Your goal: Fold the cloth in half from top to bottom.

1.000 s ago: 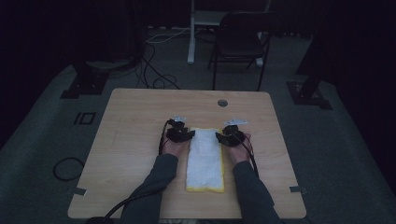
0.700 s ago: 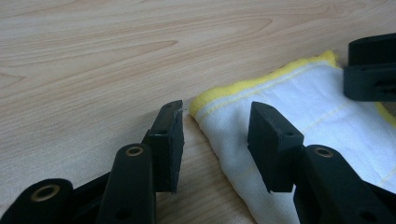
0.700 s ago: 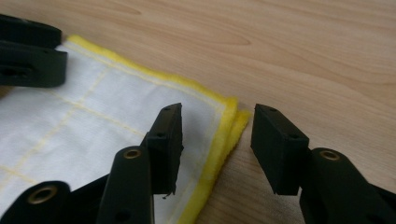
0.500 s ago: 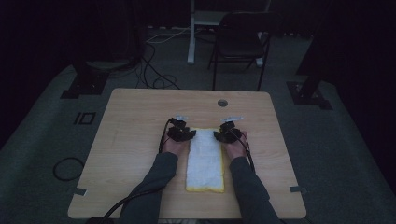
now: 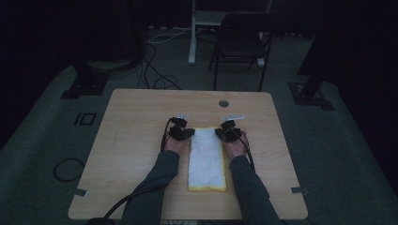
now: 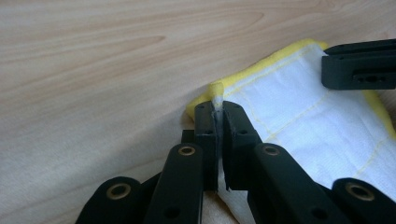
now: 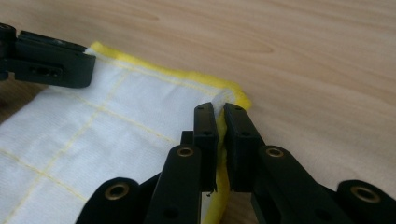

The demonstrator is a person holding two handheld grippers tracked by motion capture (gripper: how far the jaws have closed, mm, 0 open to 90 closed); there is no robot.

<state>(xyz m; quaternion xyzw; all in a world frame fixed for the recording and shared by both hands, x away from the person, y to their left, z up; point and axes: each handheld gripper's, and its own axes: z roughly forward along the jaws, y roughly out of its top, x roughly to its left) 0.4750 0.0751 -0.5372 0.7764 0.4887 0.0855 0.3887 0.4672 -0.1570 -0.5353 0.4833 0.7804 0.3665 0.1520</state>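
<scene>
Now, near to far:
Near hem: the cloth [image 5: 207, 159], white with a yellow border, lies flat on the table [image 5: 136, 122] between the person's forearms, its near short edge towards the person.
Long axis: it runs straight away from the person, so any fold would bring the far end back along this line.
Left gripper [image 6: 218, 108]: its jaws have just closed and now pinch the far left corner, fabric showing between the pads.
Right gripper [image 7: 220, 112]: its jaws have likewise just closed, clamped on the far right corner.
Reach: both hands sit level at the far edge, neither nearer.
Path: bare wood around the cloth; nothing obstructs.
Beyond: grommet hole [image 5: 223, 102], then a folding chair [image 5: 239, 42] on the floor.
</scene>
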